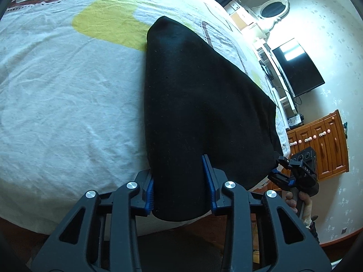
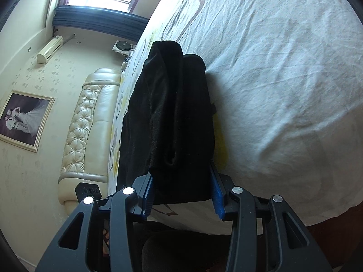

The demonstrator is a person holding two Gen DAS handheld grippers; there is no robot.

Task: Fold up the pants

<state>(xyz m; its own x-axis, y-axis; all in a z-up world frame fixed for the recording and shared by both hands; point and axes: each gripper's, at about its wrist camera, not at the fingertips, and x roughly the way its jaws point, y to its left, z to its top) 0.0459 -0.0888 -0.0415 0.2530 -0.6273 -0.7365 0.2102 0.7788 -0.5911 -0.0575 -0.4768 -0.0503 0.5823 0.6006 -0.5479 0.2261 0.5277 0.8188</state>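
Note:
The black pants (image 1: 199, 104) lie folded lengthwise on the white patterned bedsheet (image 1: 68, 104), reaching to the near bed edge. My left gripper (image 1: 179, 181) stands wide open with the near end of the pants between its blue pads (image 1: 209, 181), not clamped. My right gripper (image 2: 181, 190) is also wide open around the other near end of the pants (image 2: 172, 117), where stacked layers show. The right gripper (image 1: 295, 170) shows in the left wrist view at the pants' right corner.
The bed's cream tufted headboard (image 2: 86, 131) is at the left of the right wrist view. A black TV (image 1: 297, 68) and a wooden cabinet (image 1: 322, 145) stand by the wall beyond the bed. The dark floor lies below the bed edge.

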